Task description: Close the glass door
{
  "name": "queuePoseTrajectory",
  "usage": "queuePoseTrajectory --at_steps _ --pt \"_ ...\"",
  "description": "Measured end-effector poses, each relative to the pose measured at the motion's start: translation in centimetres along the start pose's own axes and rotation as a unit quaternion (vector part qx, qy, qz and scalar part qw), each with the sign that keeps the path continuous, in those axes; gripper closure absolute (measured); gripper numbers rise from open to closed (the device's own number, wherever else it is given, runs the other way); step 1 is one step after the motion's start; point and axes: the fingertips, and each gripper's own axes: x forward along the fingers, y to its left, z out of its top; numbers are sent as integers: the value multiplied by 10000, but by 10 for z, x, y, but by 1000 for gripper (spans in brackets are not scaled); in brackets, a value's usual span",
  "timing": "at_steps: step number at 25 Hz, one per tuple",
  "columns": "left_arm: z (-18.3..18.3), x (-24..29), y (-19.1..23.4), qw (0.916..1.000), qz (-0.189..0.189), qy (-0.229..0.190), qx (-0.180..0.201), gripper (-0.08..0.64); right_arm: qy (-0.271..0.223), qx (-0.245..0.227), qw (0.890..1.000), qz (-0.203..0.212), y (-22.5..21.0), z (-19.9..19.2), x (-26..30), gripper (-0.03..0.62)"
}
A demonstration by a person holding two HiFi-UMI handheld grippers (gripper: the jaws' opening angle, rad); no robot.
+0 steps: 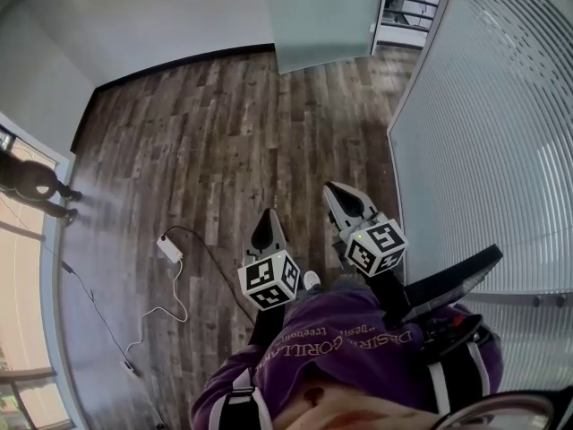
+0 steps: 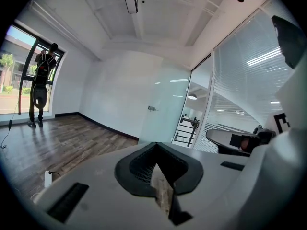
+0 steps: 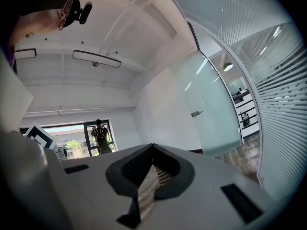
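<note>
The frosted glass door point(image 1: 322, 21) stands open at the far end of the room, with the open doorway point(image 1: 407, 7) to its right. In the left gripper view the door point(image 2: 163, 107) carries a small metal handle point(image 2: 152, 108); the right gripper view shows the same door point(image 3: 211, 104) and handle point(image 3: 195, 113). My left gripper point(image 1: 268, 215) and right gripper point(image 1: 333, 188) are held side by side over the wooden floor, far short of the door. Both are shut and hold nothing. The jaw tips meet in the left gripper view point(image 2: 154, 143) and in the right gripper view point(image 3: 151, 146).
A striped glass partition point(image 1: 492, 133) runs along the right side up to the doorway. A white charger with its cable point(image 1: 168, 246) lies on the floor point(image 1: 224, 133) to the left. A person point(image 1: 36, 182) stands by the window at the far left.
</note>
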Motion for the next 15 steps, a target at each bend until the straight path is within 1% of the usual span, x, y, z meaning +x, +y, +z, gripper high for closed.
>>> queuePoseTrajectory --at_steps 5,8,11,15 --pt "5 23 15 9999 -23 79 -133 560 181 9 9998 -96 -8 -4 29 595" --pt "2 33 28 9997 34 132 -223 560 273 -26 9996 -66 -9 -8 49 595" --pt "0 45 46 9994 210 136 -251 560 222 -56 9997 74 -11 -9 74 595" --pt "13 72 74 9980 532 77 -335 560 236 -83 9991 349 -15 -3 122 595"
